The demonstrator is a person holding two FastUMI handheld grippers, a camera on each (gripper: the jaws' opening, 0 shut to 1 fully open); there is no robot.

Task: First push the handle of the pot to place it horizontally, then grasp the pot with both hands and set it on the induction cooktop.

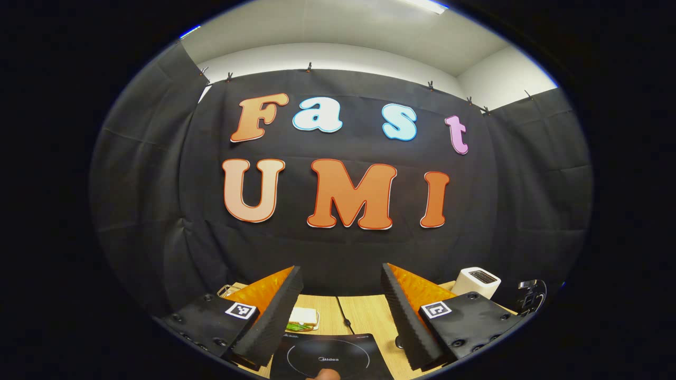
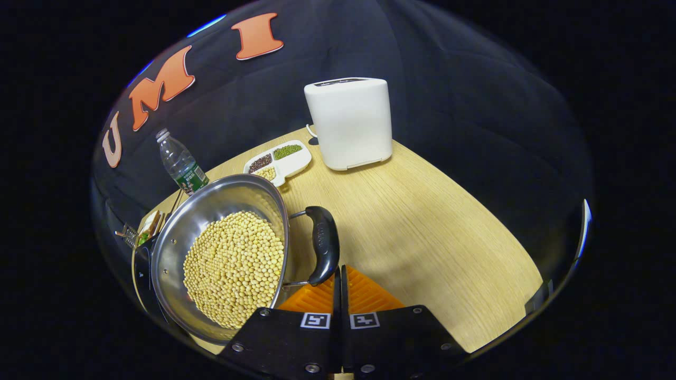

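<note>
A steel pot (image 2: 174,248) filled with yellow soybeans (image 2: 232,264) stands on the wooden table (image 2: 422,227) at the left of the right gripper view. Its black side handle (image 2: 323,244) faces my right gripper (image 2: 338,272). That gripper is shut with nothing between its fingers, and its tips sit right at the handle's near end. The black induction cooktop (image 1: 327,356) lies below my left gripper (image 1: 340,268), which is open, empty and raised above the table. A dark edge of the cooktop (image 2: 139,274) shows behind the pot.
A white toaster (image 2: 351,122) stands at the back, with a divided dish of beans (image 2: 278,161) and a water bottle (image 2: 179,163) to its left. A sandwich on a plate (image 1: 302,319) lies beyond the cooktop. A fingertip (image 1: 323,374) shows at the bottom edge.
</note>
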